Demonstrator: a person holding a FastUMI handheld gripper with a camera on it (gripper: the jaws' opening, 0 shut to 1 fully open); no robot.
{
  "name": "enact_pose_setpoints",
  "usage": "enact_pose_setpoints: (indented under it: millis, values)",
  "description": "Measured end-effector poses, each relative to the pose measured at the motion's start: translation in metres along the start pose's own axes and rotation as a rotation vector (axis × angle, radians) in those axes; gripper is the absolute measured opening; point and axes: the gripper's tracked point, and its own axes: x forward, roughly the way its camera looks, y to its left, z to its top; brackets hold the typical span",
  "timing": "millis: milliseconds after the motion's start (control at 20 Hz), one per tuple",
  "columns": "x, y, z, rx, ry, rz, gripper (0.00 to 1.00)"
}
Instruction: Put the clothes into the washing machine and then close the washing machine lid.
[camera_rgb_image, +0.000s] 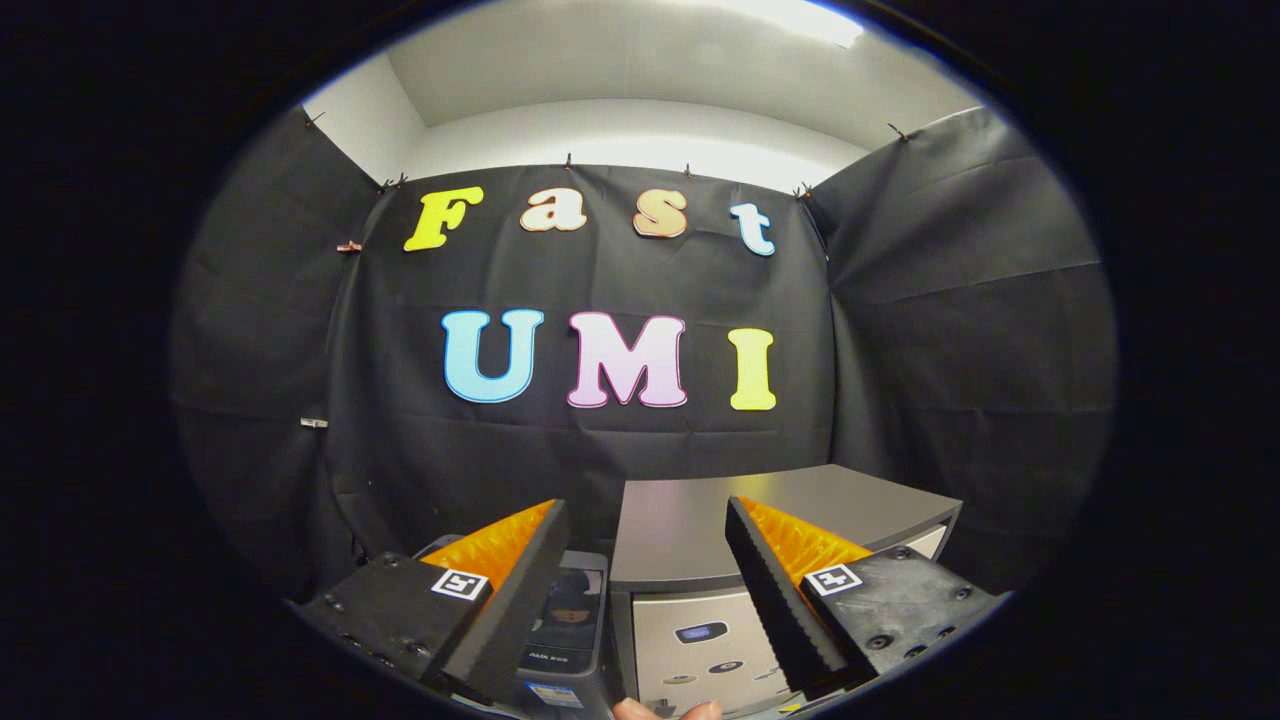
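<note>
While the hand-held gripper (640, 600) hangs with its fingers spread wide and nothing between them, a fingertip (668, 711) of the person's hand shows just beneath the gap. No clothes can be made out anywhere ahead of the fingers, so I cannot tell whether they lie elsewhere or already sit inside the machine.

Just ahead, between and below the fingers, stands the washing machine (700, 640), a pale box with a small control panel (702, 632) on its front. Its lid (720, 520), a flat grey slab, lies down flat on top, running beyond the right finger. That posture suits either a load already shut in or a machine waiting to be opened.

Risks, as I judge them: the lid looks smooth and thin-edged, so widely parted fingers could slide off its rim if it needs lifting, and a dropped lid would slam. The right finger sits close over the lid's front edge, so a careless push forward could knock the machine.

Beside the machine, beyond the left finger, is a dark appliance (570, 620) that a sideways swing might strike. Farther back hangs the booth's black cloth wall (950, 330).
</note>
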Motion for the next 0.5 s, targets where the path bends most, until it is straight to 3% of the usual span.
enact_pose_setpoints:
  millis: [500]
  values:
    - [0.0002, 0.0013, -0.0002, 0.004, -0.013, -0.002, 0.99]
